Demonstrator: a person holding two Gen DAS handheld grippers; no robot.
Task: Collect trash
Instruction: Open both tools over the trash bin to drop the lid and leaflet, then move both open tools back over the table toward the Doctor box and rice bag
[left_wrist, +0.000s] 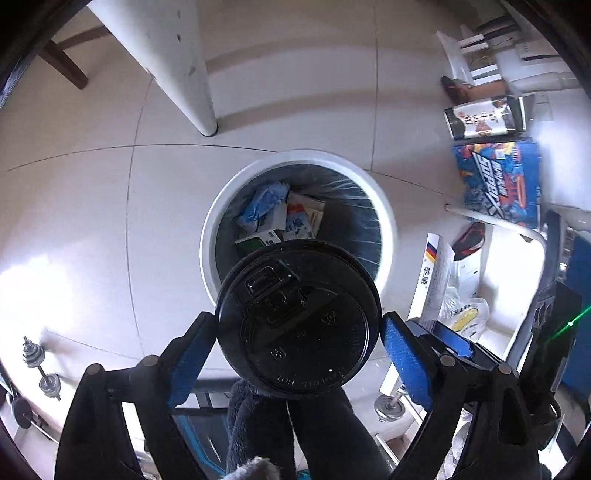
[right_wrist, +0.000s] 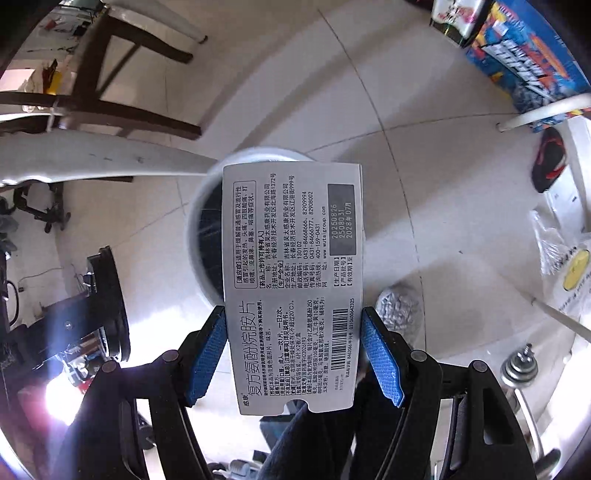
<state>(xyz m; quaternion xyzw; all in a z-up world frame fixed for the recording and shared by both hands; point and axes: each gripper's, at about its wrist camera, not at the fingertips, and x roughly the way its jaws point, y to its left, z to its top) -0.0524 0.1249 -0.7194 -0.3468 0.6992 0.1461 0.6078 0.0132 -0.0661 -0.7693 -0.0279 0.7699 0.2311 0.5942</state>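
My left gripper (left_wrist: 299, 347) is shut on a cup with a black plastic lid (left_wrist: 299, 321), held above the near rim of a white round trash bin (left_wrist: 221, 206) on the floor. The bin has a dark liner and holds cartons and a blue wrapper (left_wrist: 258, 206). My right gripper (right_wrist: 293, 350) is shut on a grey medicine box (right_wrist: 291, 280) printed with Chinese text, held above the same bin (right_wrist: 207, 206), which it mostly hides. The left gripper with the cup (right_wrist: 110, 302) shows at the left of the right wrist view.
A white table leg (left_wrist: 177, 62) stands beyond the bin. Colourful boxes (left_wrist: 498, 181) lie at the right. Plastic bags (left_wrist: 465, 314) and a carton lie on a white surface to the right. Dumbbells (left_wrist: 40, 369) lie on the floor at left. A dark wooden chair (right_wrist: 110, 55) stands at the far left.
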